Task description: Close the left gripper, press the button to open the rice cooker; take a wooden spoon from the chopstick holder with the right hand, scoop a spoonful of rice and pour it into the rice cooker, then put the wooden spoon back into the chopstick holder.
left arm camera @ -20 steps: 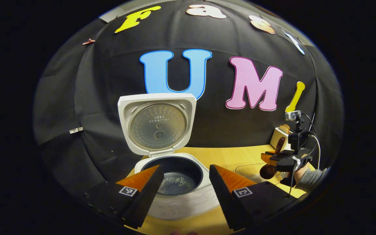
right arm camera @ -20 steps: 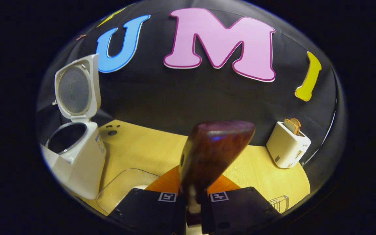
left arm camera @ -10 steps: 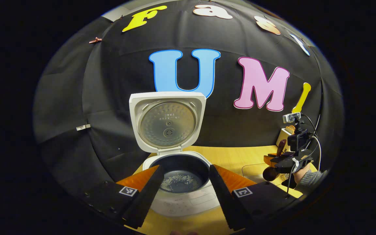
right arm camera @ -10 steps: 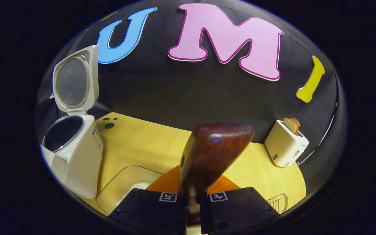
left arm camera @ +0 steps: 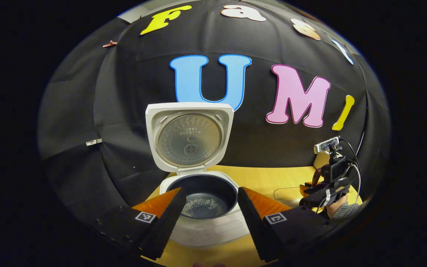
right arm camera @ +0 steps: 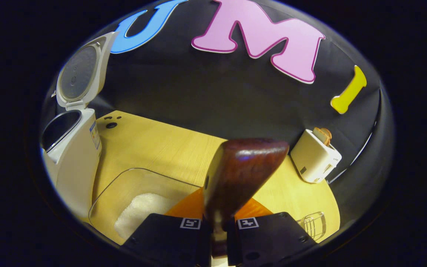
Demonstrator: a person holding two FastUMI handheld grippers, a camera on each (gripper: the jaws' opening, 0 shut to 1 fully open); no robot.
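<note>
Between closed jaws, wooden spoon (right arm camera: 241, 174), rice cooker (right arm camera: 74, 148) label unreadable

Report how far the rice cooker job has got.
Done: the cooker lid stands open, and there is some rice in its pot. In hand: the right gripper is shut on the spoon, above the clear rice container. Whether a scoop has already been poured I cannot tell. Left: returning the spoon to the wire holder. The left gripper, open, hovers before the cooker.
</note>
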